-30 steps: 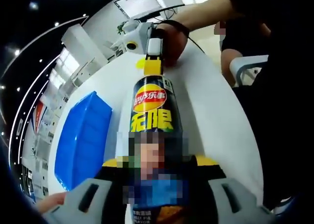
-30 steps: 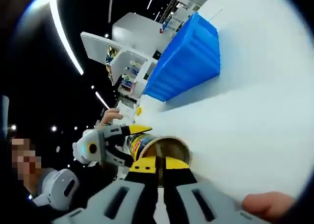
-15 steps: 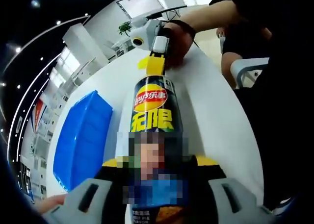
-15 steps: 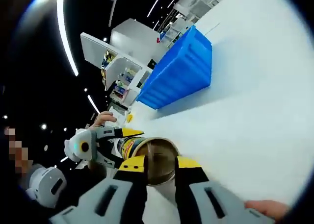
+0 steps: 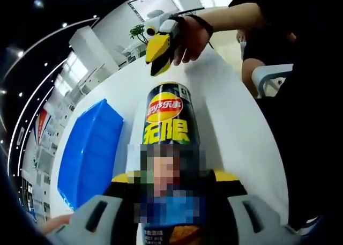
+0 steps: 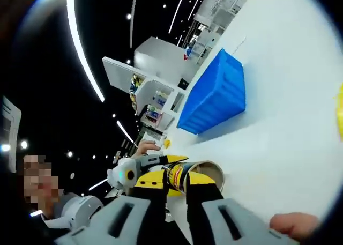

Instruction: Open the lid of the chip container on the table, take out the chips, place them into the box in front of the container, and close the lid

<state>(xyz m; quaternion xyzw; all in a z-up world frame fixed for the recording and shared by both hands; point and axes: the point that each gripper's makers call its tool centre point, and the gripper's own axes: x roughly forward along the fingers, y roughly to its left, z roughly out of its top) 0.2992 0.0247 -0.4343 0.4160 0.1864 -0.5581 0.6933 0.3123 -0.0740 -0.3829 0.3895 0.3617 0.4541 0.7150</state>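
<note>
Black chip container (image 5: 166, 132) lies clamped in left gripper (image 5: 171, 202); right gripper (image 6: 176, 187) hovers nearby, fingers seemingly almost closed, empty.

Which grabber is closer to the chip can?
Left. The left gripper is clamped around the chip can; the right gripper hangs in the air off the can's open end, not touching it.

- chip container (image 5: 167, 121): black, red-and-yellow logo, yellow characters
- box (image 5: 90, 151): solid blue, ribbed sides seen in right gripper view
- table (image 5: 225, 111): plain white
- right gripper (image 5: 159, 46): yellow-and-black jaws, white body
- left gripper (image 6: 161, 167): yellow tips, grey-white body
</note>
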